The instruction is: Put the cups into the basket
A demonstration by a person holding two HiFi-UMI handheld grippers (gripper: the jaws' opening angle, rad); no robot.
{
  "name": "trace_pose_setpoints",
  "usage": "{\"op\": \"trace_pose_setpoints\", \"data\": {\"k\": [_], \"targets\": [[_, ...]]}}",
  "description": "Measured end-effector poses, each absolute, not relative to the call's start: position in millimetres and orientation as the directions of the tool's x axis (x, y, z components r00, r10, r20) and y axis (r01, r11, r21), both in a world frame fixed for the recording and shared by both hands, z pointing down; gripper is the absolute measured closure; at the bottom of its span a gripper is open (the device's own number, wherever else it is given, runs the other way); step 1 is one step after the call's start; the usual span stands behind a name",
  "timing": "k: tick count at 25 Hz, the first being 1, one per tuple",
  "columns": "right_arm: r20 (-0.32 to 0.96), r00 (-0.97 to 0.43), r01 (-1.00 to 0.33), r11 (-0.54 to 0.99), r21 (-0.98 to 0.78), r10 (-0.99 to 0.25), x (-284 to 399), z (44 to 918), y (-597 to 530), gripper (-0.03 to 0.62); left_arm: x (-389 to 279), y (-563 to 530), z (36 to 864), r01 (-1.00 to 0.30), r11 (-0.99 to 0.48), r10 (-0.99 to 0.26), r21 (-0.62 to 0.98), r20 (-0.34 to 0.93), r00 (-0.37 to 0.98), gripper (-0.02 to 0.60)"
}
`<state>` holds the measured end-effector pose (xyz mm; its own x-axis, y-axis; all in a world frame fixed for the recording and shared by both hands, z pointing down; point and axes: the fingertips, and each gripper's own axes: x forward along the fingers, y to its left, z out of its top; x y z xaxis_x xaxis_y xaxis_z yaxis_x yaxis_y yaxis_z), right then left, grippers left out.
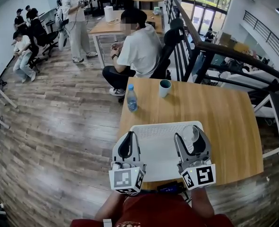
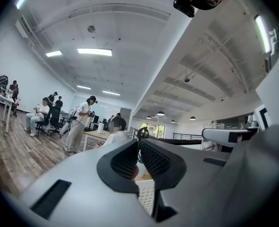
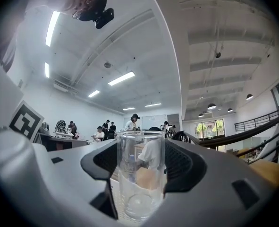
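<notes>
Right tongs (image 1: 191, 139) clamp a clear glass cup (image 3: 140, 174) upright over the right side of the white basket (image 1: 158, 148). Best lowered straight, base flat, before letting go. Left tongs (image 1: 126, 144) are closed and empty at the basket's left edge. A teal mug (image 1: 164, 88) stands on the counter (image 1: 224, 122) beyond.

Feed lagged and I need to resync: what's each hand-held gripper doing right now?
Left hand-held gripper: shut, nothing between its jaws.
Right hand-held gripper: shut on the clear cup.
</notes>
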<state>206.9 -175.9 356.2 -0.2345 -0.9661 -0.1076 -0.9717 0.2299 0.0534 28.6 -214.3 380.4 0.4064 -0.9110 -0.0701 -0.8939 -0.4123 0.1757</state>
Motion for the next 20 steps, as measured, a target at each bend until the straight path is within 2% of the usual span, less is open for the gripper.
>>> {"op": "trace_pose_setpoints", "data": {"k": [6, 20], "targets": [[-0.081, -0.271, -0.961, 0.266, 0.070, -0.959, 210.2, 366.3, -186.9, 0.309, 35.4, -221.0, 377.0, -0.900, -0.391, -0.921, 0.196, -0.094, 0.379, 0.558], [0.009, -0.359, -0.930, 0.358, 0.077, -0.933, 202.9, 396.0, -205.0, 0.309, 52.4, -220.9, 393.0, -0.914, -0.368, -0.929, 0.173, -0.041, 0.367, 0.558]]}}
